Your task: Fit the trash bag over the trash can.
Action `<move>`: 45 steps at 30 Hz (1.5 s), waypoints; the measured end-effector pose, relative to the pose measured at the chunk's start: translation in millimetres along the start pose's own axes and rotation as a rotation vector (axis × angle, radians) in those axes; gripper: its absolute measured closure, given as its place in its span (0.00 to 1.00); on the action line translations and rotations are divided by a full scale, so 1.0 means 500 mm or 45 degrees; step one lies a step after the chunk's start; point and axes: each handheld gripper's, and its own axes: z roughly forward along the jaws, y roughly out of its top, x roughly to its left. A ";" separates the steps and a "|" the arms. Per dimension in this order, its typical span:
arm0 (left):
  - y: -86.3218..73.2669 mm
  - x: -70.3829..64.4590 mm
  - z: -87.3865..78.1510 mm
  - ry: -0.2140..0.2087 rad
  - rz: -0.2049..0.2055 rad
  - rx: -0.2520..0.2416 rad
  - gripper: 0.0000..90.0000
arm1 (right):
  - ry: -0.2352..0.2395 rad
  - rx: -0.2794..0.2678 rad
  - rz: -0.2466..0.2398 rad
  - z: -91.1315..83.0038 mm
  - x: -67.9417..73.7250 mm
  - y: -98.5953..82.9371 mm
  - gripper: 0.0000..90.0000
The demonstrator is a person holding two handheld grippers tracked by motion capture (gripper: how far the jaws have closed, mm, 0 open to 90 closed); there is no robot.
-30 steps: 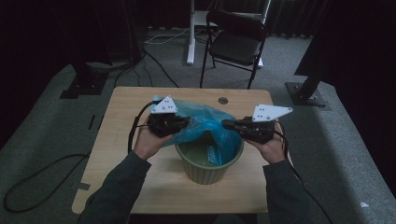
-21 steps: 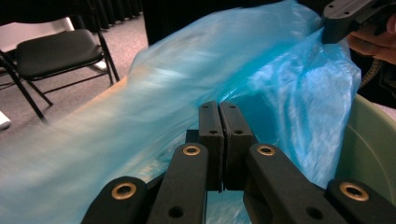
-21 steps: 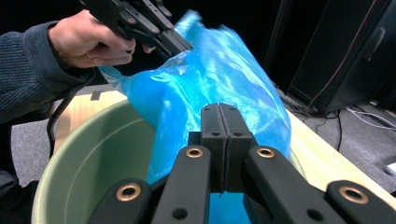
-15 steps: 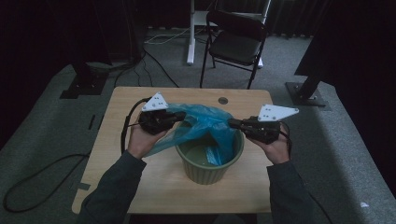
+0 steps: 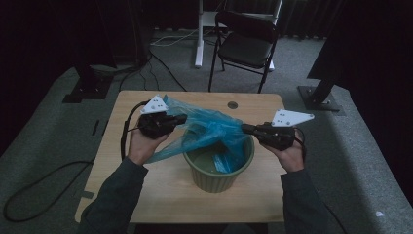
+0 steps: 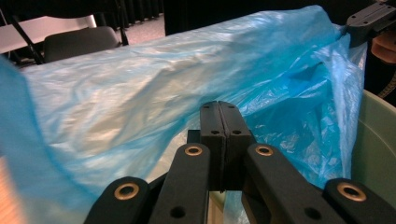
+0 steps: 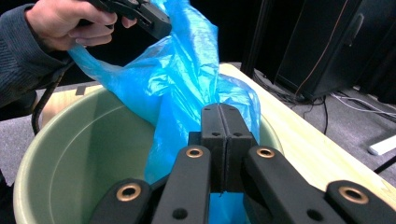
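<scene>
A thin blue plastic bag is stretched over a green round pot at the middle of the wooden table. My left gripper is shut on the bag's left edge, up and left of the pot. My right gripper is shut on the bag's right edge, just above the pot's right rim. Part of the bag hangs down inside the pot. In the left gripper view the shut jaws press into the bag. In the right gripper view the bag rises from the shut jaws over the pot.
A black folding chair stands on the floor behind the table, beside a white desk leg. The tabletop has a small round hole near its far edge. Cables and black stand bases lie on the grey carpet around the table.
Both grippers have moved apart, the left one to the left and the right one to the right. The bag between them is now pulled wider over the pot.
</scene>
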 end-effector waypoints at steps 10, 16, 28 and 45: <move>0.001 0.009 -0.005 -0.022 -0.047 -0.030 0.99 | 0.003 0.009 0.025 -0.004 -0.008 -0.012 0.99; 0.008 -0.006 0.004 -0.031 -0.020 -0.025 0.99 | 0.063 -0.006 -0.001 0.008 0.004 0.011 0.82; 0.014 -0.015 0.014 -0.037 -0.001 -0.019 0.99 | 0.120 -0.012 -0.029 0.027 0.016 0.042 0.64; 0.021 -0.026 -0.001 -0.063 0.008 -0.068 0.83 | 0.022 0.034 -0.014 0.042 0.011 0.035 0.99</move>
